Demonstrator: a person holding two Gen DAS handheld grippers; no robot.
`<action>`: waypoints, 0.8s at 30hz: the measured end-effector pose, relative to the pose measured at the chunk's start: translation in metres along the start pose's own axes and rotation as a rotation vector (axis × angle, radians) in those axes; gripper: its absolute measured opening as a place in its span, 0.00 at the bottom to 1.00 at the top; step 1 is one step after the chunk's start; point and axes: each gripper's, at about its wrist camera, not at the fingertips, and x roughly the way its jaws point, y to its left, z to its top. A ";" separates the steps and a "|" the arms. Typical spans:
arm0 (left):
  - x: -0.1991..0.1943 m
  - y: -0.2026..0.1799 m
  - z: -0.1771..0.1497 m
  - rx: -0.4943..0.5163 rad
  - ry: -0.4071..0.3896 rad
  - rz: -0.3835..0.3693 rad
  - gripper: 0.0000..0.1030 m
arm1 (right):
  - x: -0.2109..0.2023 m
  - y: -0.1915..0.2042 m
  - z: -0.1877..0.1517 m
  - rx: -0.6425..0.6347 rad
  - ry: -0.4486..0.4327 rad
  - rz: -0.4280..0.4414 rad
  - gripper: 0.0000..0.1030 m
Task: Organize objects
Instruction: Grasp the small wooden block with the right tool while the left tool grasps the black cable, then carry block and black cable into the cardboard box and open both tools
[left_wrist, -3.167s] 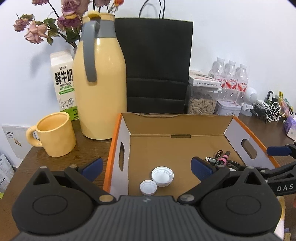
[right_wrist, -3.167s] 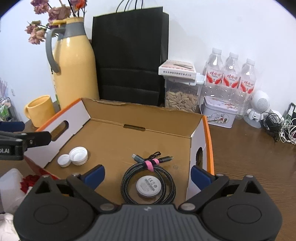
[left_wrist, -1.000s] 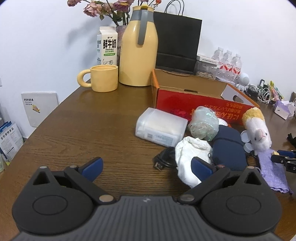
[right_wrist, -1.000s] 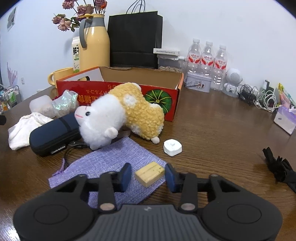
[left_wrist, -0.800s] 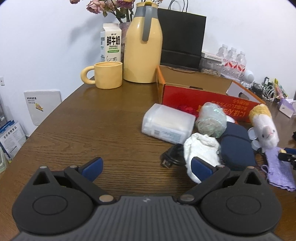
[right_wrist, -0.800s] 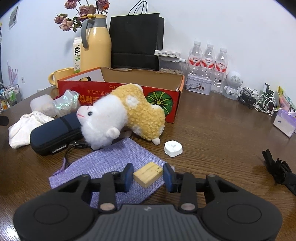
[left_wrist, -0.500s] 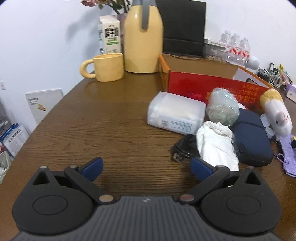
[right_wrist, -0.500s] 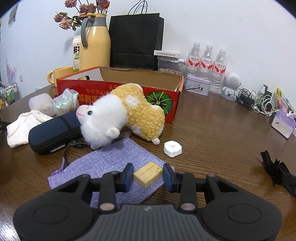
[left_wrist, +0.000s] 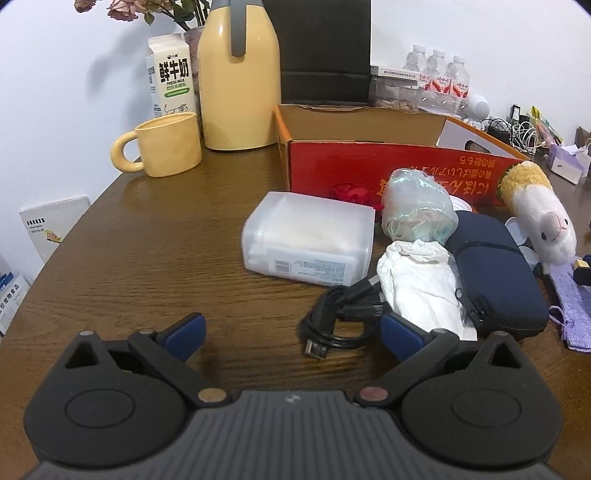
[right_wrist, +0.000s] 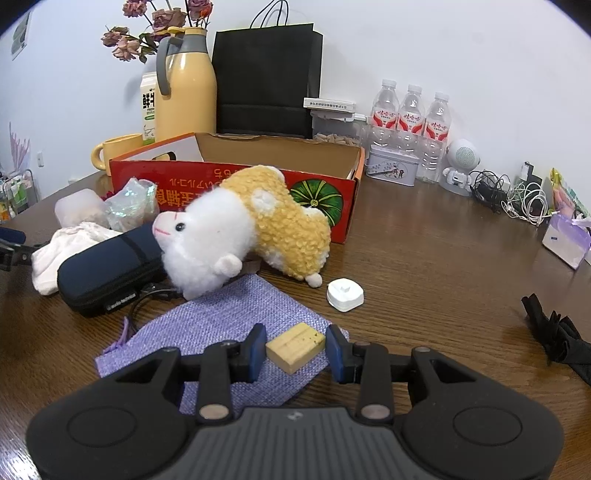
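My right gripper (right_wrist: 295, 349) is shut on a small wooden block (right_wrist: 295, 347) that lies on a purple woven pouch (right_wrist: 229, 321). Just beyond are a white-and-yellow plush toy (right_wrist: 240, 229), a navy zip case (right_wrist: 107, 266) and a small white plug (right_wrist: 345, 293). My left gripper (left_wrist: 291, 330) hangs open and empty low over the table, with a coiled black cable (left_wrist: 340, 321) just ahead of its right finger. Behind the cable lie a white cloth (left_wrist: 421, 280), a frosted plastic box (left_wrist: 310, 240) and a crumpled clear wrapper (left_wrist: 417, 210). The open red cardboard box (left_wrist: 369, 162) stands behind them.
A yellow jug (left_wrist: 240, 74), yellow mug (left_wrist: 166, 147) and milk carton (left_wrist: 171, 77) stand at the back left. A black paper bag (right_wrist: 266, 74), water bottles (right_wrist: 410, 122) and a tin (right_wrist: 391, 166) line the wall. Black fabric (right_wrist: 557, 339) lies at the right.
My left gripper has moved forward and lower toward the pile, so the cable and cloth sit closer. The right gripper has kept still on the block.
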 end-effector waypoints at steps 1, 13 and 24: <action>0.000 0.000 0.000 0.001 -0.005 -0.003 1.00 | 0.000 0.000 0.000 0.002 0.000 0.001 0.33; -0.009 -0.011 -0.009 0.041 -0.054 -0.102 0.44 | -0.001 0.000 0.001 0.012 0.002 0.005 0.33; -0.031 -0.014 -0.016 -0.001 -0.125 -0.055 0.43 | -0.005 0.002 0.001 0.018 -0.007 0.026 0.33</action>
